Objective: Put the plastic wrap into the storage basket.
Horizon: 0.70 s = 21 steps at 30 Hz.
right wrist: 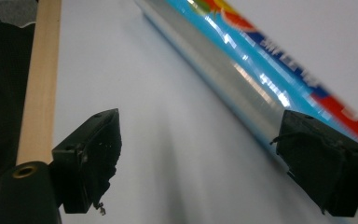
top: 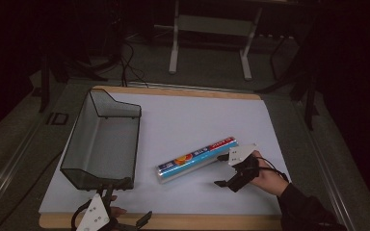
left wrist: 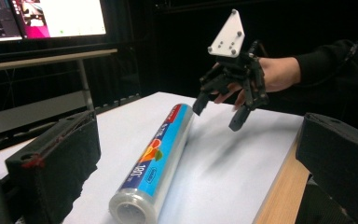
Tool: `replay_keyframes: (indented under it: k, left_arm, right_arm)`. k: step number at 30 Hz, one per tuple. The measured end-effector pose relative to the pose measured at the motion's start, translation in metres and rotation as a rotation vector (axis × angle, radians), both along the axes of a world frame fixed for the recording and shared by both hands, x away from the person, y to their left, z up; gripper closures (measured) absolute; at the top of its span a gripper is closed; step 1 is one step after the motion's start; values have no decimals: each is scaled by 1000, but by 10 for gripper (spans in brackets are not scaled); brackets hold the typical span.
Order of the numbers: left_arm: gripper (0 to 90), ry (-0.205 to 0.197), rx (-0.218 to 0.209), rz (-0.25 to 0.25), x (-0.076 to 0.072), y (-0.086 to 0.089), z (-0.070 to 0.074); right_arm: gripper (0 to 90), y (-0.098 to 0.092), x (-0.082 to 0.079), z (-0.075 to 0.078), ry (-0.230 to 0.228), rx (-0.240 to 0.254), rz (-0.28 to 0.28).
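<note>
A long shiny roll with a blue, red and orange label [top: 198, 159] is laid flat on the white bench [top: 197, 120], beside a dark mesh basket [top: 103, 139]. The right gripper [top: 225, 171] is held just beside the roll, jaws spread, nothing pinched. The left gripper [top: 125, 207] is kept at the near edge, jaws spread wide.

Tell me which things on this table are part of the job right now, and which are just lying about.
In the job:
roll of cling film
right tool, open beside the roll

Lying about:
dark mesh basket, empty
left tool, open at the table's near edge
monitor behind the table
</note>
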<state>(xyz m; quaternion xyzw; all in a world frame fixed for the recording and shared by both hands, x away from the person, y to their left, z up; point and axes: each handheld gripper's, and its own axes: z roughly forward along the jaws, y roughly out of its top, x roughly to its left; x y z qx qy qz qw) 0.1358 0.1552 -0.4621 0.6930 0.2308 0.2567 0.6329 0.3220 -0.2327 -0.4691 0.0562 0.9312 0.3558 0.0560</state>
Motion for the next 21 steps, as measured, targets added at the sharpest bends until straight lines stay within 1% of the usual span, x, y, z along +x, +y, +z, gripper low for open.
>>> replay_keyframes:
  k: [2,3,5,6,7,10,11,12,14,15,16,17,18,19,20,21]
  left_arm:
    - [6,2,0,3,-1,1,0]
    - [6,3,0,5,-1,1,0]
    - [6,1,1,10,-2,1,0]
    - [6,2,3,12,-3,1,0]
    - [6,0,6,16,-4,1,0]
    - [6,1,10,31,-5,3,-1]
    - [6,3,10,36,-6,3,-1]
    - [6,6,8,39,-6,4,-1]
    - [6,6,9,46,-8,5,-1]
    - [6,5,6,49,-8,6,-1]
    - [6,7,3,51,-9,6,-1]
    - [6,7,2,53,-9,6,-1]
    - [6,8,4,54,-9,7,-1]
    - [6,8,4,54,-10,7,-1]
    - [6,9,4,54,-10,7,-1]
    - [6,9,6,55,-10,7,-1]
  right_arm:
    - [140,3,3,4,-6,-26,6]
    - [139,6,5,8,-10,-53,11]
    - [135,9,8,12,-41,-77,13]
    - [129,12,11,14,-34,-77,21]
    - [128,13,13,15,-35,-83,18]
    - [114,21,19,19,-11,-125,9]
    - [112,23,21,19,-10,-140,16]
    - [108,26,22,19,-34,-157,25]
    - [103,33,24,19,-52,-193,43]
    - [103,36,25,19,-59,-204,37]
    - [102,39,26,19,-48,-214,45]
    - [102,42,28,20,-55,-233,57]
    - [102,46,28,20,-69,-247,55]
    - [102,51,29,20,-67,-263,74]
    - [102,54,29,21,-88,-274,81]
    - [103,57,29,21,-99,-283,95]
